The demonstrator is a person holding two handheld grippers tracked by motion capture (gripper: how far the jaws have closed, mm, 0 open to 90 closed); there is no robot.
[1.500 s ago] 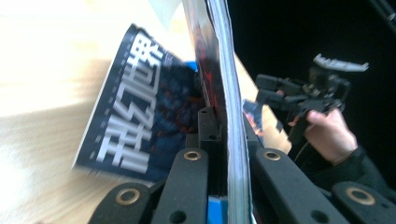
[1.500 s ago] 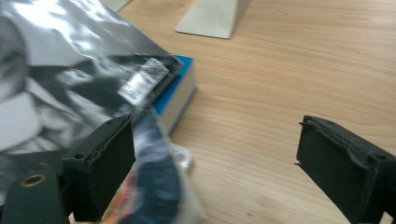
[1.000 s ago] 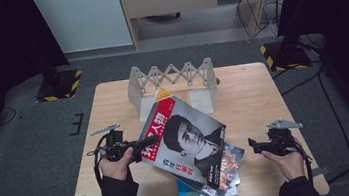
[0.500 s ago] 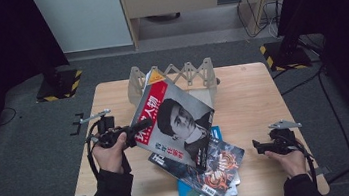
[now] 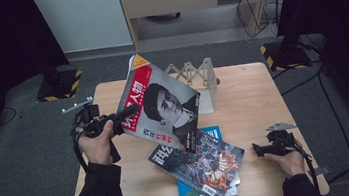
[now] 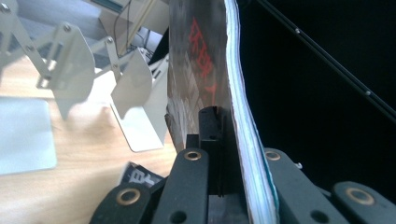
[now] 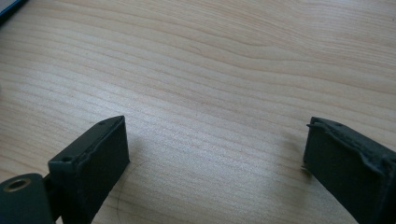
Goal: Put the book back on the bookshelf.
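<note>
Left gripper (image 5: 123, 117) pinches the red-title magazine (image 5: 163, 107) by its edge, tilted up to feed the rack (image 5: 195, 75); right gripper (image 5: 259, 149) idles spread over surface (image 7: 224, 70).

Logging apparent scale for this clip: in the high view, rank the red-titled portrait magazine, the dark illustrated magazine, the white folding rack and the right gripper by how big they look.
1. Red-titled portrait magazine, lifted nearer the camera, so perhaps flattered.
2. Dark illustrated magazine.
3. White folding rack, partly hidden behind the lifted magazine, so unsure.
4. Right gripper.
</note>
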